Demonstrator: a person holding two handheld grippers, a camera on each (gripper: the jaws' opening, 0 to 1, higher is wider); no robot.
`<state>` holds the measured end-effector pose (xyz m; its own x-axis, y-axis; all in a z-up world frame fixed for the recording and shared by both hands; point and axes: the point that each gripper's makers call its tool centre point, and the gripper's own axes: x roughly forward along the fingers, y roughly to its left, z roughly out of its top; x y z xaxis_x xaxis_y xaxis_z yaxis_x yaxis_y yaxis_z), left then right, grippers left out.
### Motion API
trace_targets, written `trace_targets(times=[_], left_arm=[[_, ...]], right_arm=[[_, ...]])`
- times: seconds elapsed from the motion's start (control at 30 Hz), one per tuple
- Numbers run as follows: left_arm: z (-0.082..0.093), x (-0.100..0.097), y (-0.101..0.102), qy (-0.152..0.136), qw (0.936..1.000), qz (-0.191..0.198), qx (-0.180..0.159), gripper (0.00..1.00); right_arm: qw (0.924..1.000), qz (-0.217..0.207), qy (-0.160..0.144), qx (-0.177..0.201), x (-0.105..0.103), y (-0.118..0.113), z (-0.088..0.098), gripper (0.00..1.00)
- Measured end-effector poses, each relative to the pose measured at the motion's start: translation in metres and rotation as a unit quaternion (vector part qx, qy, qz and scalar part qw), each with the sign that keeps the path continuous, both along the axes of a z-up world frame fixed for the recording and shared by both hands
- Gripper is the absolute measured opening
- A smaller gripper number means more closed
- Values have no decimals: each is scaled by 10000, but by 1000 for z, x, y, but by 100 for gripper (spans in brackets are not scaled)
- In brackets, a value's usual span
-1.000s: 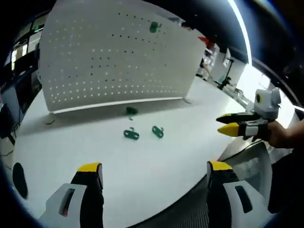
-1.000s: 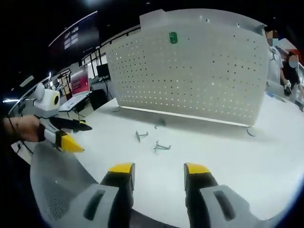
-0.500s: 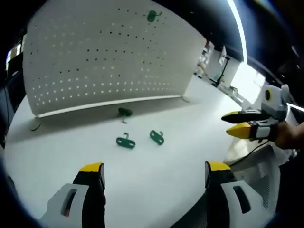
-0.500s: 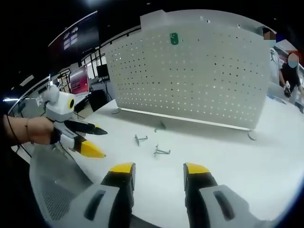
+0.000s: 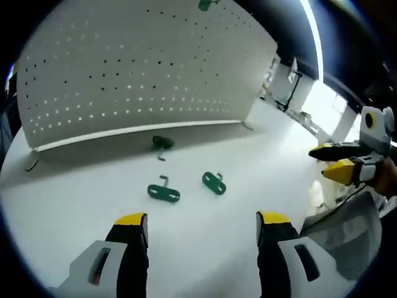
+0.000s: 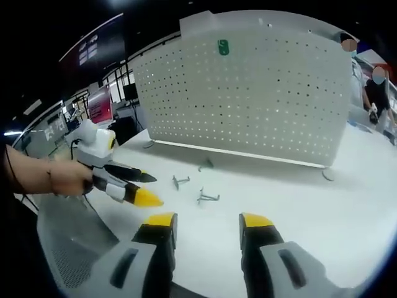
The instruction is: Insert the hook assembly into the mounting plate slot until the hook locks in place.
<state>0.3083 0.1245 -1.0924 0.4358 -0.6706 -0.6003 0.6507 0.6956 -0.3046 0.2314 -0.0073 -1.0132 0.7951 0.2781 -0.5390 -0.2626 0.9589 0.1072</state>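
A white pegboard mounting plate (image 5: pixel 142 74) (image 6: pixel 248 93) stands upright at the back of the white table (image 5: pixel 260 155) (image 6: pixel 335 205). One green hook (image 5: pixel 205 5) (image 6: pixel 223 47) hangs near its top. Three loose green hook assemblies lie on the table: one by the board's foot (image 5: pixel 162 143) (image 6: pixel 206 164), two nearer (image 5: pixel 164 193) (image 5: pixel 214 182) (image 6: pixel 180 180) (image 6: pixel 208 197). My left gripper (image 5: pixel 201 220) (image 6: pixel 149 188) is open and empty, low over the table just short of the near hooks. My right gripper (image 6: pixel 208 220) (image 5: pixel 322 160) is open and empty, further back at the table's edge.
A grey mesh chair back (image 5: pixel 347 230) (image 6: pixel 68 242) sits at the table's near edge beside the grippers. A hand (image 6: pixel 65 177) holds the left gripper. Monitors (image 6: pixel 102 102) and people (image 6: pixel 375 87) are in the room beyond the board's two ends.
My left gripper has moved forward over the table toward the loose hooks, and its jaws stand slightly closer together. My right gripper has stayed almost still. The hooks have not moved.
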Motion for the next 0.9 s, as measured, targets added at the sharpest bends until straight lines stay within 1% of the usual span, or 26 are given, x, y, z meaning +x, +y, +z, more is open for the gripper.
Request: trace_targets(times=[0.07,0.13,0.2,0.23,0.3,0.37,0.43,0.53,0.6,0.7,0.77,0.8,0.9], left_arm=[[-1,1,-3,27,10000,27,-23,65],[-5,6,-2,30,9999,109,109,58],[-10,9,-1,127,9996,220,148,54],[-12,10,0,201,9991,338,157,53],[-15,15,1,170,9987,438,206,52],[-16,23,5,15,9973,629,383,53],[-15,26,3,8,9969,705,356,51],[-16,32,0,-15,9957,849,358,43],[-19,33,-3,36,9955,884,352,40],[-20,36,-4,10,9942,1003,386,40],[-22,37,-6,56,9939,1046,356,39],[-24,37,-8,126,9937,1071,310,38],[-27,41,-9,157,9925,1166,330,38]], right_arm=[[10000,-13,12,2,0,-1,-1,37],[10000,-21,36,-1,0,-1,-3,37],[10000,-37,61,-6,-1,-3,-6,37],[9999,-57,88,0,-1,-4,-9,37],[9998,-112,185,44,-3,-8,-15,36],[9997,-157,189,67,-4,-10,-15,36],[9997,-162,194,50,-5,-11,-15,36],[9996,-166,219,32,-5,-13,-16,36],[9996,-180,223,41,-4,-14,-16,36],[9995,-187,233,39,-3,-15,-17,36],[9995,-191,228,47,-2,-15,-16,36],[9995,-192,231,48,-2,-15,-16,36],[9995,-193,236,42,-1,-16,-17,36]])
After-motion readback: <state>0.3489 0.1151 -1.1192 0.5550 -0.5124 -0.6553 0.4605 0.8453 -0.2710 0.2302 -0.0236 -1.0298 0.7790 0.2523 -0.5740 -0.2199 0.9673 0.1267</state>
